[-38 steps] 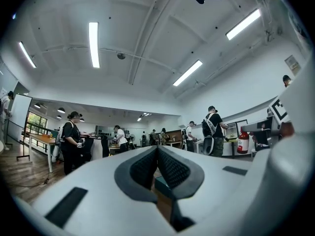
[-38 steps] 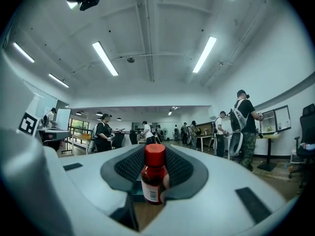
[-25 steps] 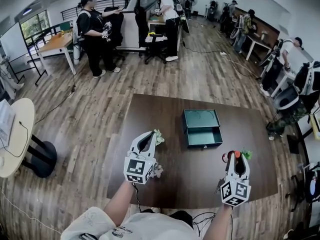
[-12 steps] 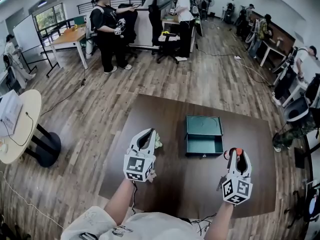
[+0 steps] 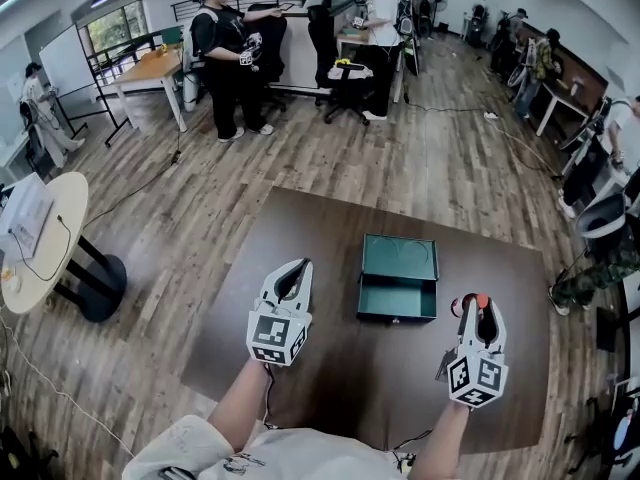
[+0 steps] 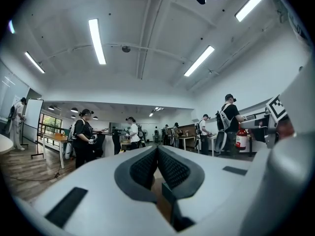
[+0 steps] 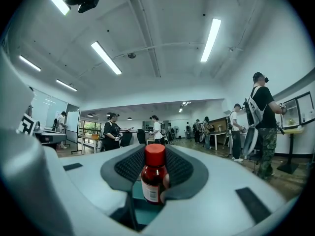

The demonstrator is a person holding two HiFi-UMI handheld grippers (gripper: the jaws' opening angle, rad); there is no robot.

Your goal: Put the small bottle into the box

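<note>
1. At the left of the dark table [image 5: 330,368], the left gripper [image 6: 157,151] hangs above the wood with its jaws pressed together. Its own view shows nothing between the ribbed pads, so it carries nothing.
2. Toward the middle stands the teal box [image 5: 396,314], open at the top. The part of its inside that shows is bare, with no bottle in it. It sits between the two grippers, a little nearer the right one.
3. Off to the right, the right gripper [image 5: 478,310] pinches the small bottle [image 7: 153,181]. The bottle has a red cap, a dark red body and a white label, and it stands upright along the jaws with the cap poking out past the tips. The pads press on its sides, so the jaws stand partly apart around it.
4. As for progress, the pick-up looks done, since the bottle is gripped and off to the right of the box rather than over it.
5. By my reading, what is left is to carry the bottle leftward over the opening, lower it in, and part the jaws.
</note>
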